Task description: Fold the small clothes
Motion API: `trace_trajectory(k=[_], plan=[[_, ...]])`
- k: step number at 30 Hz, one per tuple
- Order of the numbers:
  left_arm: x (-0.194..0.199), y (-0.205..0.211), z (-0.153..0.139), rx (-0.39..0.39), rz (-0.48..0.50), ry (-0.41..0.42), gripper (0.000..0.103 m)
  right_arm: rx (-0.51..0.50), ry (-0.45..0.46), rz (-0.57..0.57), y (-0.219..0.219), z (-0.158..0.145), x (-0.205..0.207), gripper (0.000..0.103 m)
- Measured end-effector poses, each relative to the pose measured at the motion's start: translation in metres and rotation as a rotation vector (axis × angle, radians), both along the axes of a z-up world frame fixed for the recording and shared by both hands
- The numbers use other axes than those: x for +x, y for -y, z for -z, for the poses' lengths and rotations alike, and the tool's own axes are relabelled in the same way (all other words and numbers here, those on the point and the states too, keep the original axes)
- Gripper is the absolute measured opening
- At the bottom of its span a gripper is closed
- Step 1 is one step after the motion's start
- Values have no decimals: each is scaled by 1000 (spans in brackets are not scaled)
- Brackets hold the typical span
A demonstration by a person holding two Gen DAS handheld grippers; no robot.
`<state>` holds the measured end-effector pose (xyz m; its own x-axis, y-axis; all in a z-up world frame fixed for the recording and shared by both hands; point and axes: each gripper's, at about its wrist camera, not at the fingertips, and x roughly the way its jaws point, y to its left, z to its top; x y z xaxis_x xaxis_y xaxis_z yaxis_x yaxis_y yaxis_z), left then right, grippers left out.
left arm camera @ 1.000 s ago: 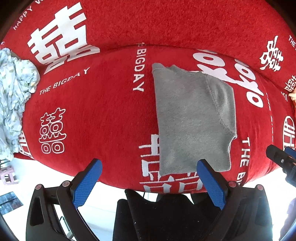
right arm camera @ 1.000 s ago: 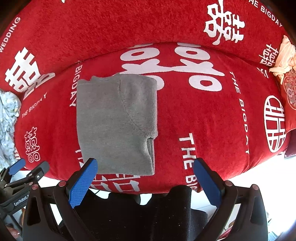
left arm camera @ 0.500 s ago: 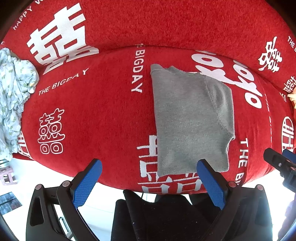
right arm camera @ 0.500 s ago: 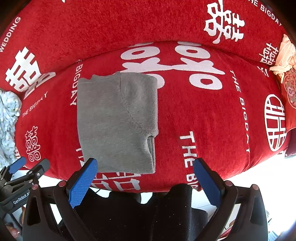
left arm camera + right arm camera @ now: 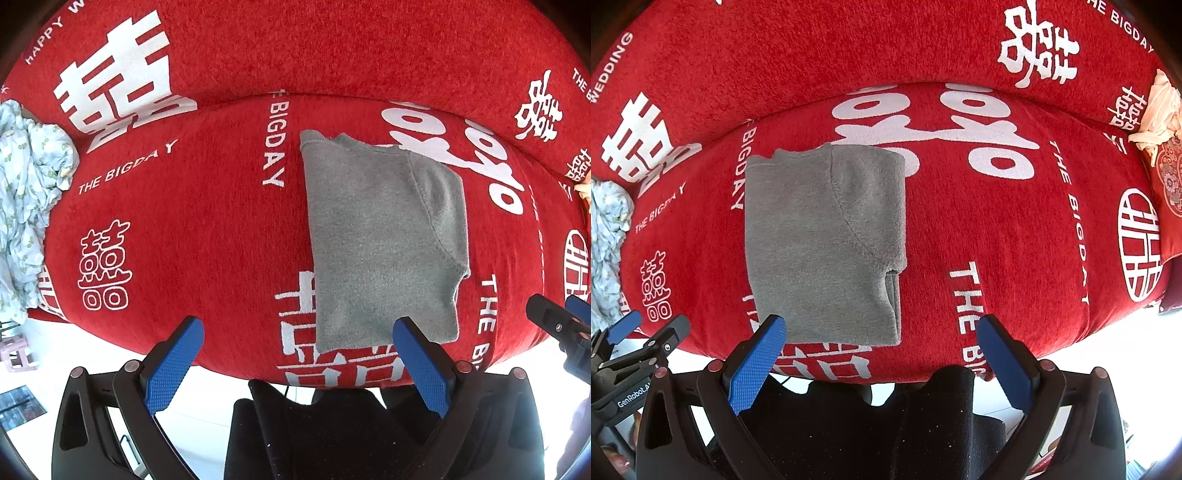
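grey garment laid flat on red sofa seat, sleeve side already folded in. left gripper and right gripper held spread wide, nothing grasped, near hem. next fold judged: hem to be pinched, carried toward collar.

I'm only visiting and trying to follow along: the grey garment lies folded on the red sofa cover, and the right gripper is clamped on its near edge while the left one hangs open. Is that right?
Not quite. The right gripper is not clamped on anything: in the right wrist view its jaws stand wide apart, short of the grey garment. The garment does lie folded on the red sofa cover, and the left gripper is open too.
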<state>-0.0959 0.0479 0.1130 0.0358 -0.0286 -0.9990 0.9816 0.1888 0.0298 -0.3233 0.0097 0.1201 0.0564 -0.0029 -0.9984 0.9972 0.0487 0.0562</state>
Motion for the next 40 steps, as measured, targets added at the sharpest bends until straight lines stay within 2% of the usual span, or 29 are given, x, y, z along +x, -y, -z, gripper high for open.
trace_trajectory(k=[33,40], plan=[[1,-2,-2,-9,1,16,103,-10,-11,-25,-4,-3,5,103],[-4,-3,-9,-42,30,7,103,-10,-11,-25,-5,-3,6,103]])
